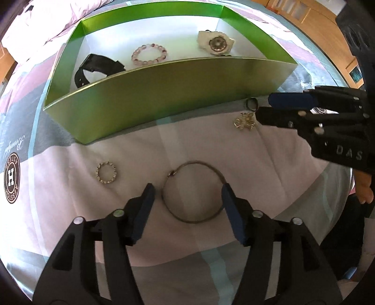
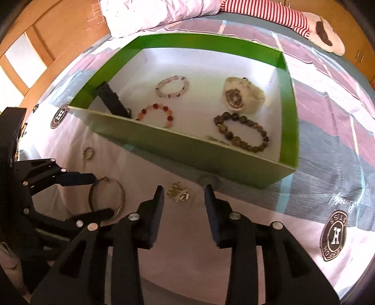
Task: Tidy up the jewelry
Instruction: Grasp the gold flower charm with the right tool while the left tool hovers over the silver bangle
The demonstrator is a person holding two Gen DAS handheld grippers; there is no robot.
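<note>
A green box [image 1: 164,93] [image 2: 187,150] stands on the bed. It holds a black watch [image 1: 93,68], a pink bead bracelet [image 1: 149,54], a white watch [image 1: 215,43], a red bead bracelet [image 2: 158,113] and a brown bead bracelet [image 2: 243,135]. My left gripper [image 1: 187,198] [image 2: 103,194] is open around a thin metal bangle [image 1: 194,191] [image 2: 106,197] on the sheet. My right gripper [image 2: 184,194] [image 1: 262,106] is open just above a small gold trinket [image 2: 178,192] [image 1: 245,120]. A dark ring [image 1: 252,103] lies by the box wall. A studded ring [image 1: 106,173] [image 2: 88,153] lies left.
The bed sheet [image 2: 316,164] is pink and grey with round logo prints [image 1: 11,177]. A crumpled duvet [image 2: 159,11] and a striped plush toy [image 2: 304,21] lie behind the box. Wooden cabinets [image 2: 30,47] stand beyond the bed.
</note>
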